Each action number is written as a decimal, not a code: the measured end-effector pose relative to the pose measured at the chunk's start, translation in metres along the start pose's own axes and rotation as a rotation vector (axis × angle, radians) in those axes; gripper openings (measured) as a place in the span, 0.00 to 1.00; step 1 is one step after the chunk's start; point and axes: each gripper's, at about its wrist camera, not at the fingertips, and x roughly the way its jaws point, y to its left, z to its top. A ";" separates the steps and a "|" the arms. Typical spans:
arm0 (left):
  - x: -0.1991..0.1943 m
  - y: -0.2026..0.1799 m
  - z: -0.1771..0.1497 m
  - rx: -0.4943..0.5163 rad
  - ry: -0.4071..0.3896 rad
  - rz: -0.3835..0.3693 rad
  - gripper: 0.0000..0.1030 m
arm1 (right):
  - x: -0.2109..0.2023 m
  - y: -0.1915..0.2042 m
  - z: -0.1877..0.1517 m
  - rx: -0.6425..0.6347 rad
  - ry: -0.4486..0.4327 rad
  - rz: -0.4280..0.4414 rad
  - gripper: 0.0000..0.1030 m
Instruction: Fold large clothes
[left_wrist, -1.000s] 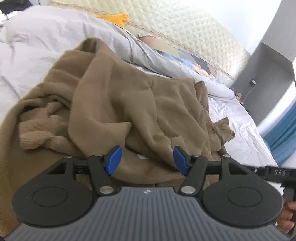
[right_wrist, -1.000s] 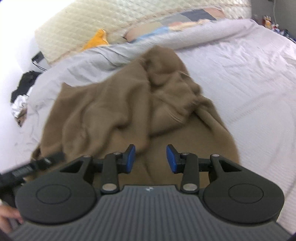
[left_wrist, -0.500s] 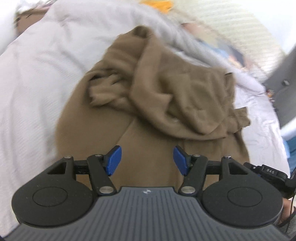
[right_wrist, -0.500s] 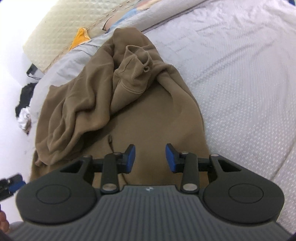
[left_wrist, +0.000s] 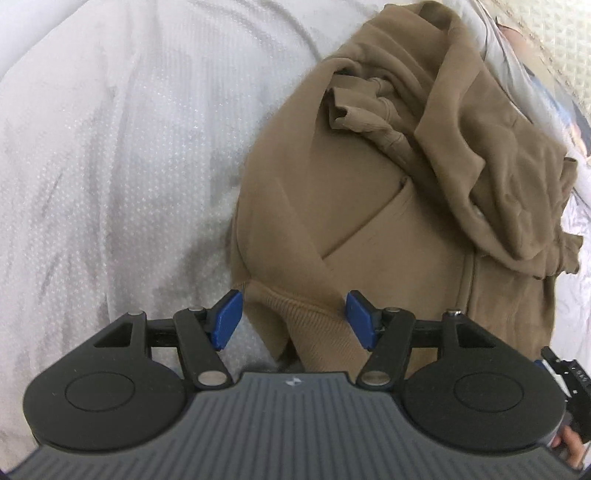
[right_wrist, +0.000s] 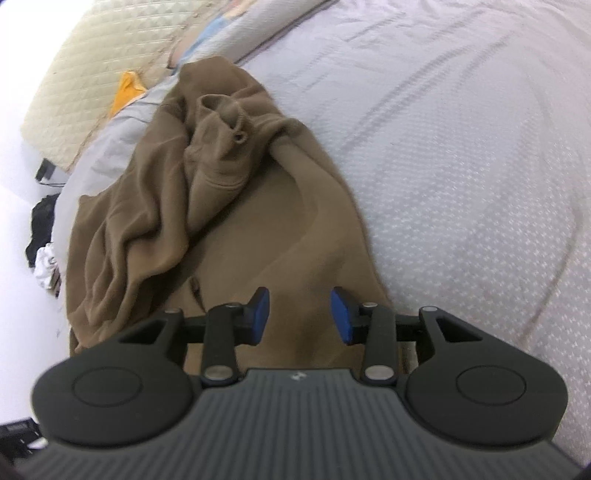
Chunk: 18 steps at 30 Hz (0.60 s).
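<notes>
A large brown sweatshirt (left_wrist: 369, 206) lies crumpled on the bed, its sleeves and upper part bunched in a heap (right_wrist: 207, 162) over the flat body. My left gripper (left_wrist: 293, 319) points steeply down at the garment's near left corner. The ribbed hem (left_wrist: 314, 321) sits between its blue pads (left_wrist: 229, 319), which stand apart from the cloth, so it is open. My right gripper (right_wrist: 299, 317) hovers over the body's lower right part (right_wrist: 295, 240). Its jaws are opening, with fabric behind the gap and nothing pinched.
Pale dotted bedding (right_wrist: 461, 166) spreads around the garment. A quilted cream headboard (right_wrist: 96, 62), an orange item (right_wrist: 127, 90) and a patterned pillow (right_wrist: 229, 26) lie at the far end. Dark clothes (right_wrist: 40, 229) sit off the bed. The other gripper (left_wrist: 569, 373) and a hand (left_wrist: 570, 443) show at the left wrist view's edge.
The left gripper swung left and tilted down, from facing the heap to standing over the hem corner. The right gripper dropped closer to the lower body; its gap widened slightly.
</notes>
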 end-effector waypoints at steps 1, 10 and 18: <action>0.001 -0.001 0.000 -0.002 -0.019 0.015 0.66 | 0.000 0.000 0.000 0.002 0.002 -0.005 0.42; 0.029 -0.014 0.010 -0.003 -0.007 0.068 0.66 | -0.016 -0.021 0.005 0.124 -0.105 -0.094 0.81; 0.050 -0.029 0.010 0.054 -0.001 0.124 0.70 | 0.015 -0.025 -0.004 0.167 0.075 -0.050 0.84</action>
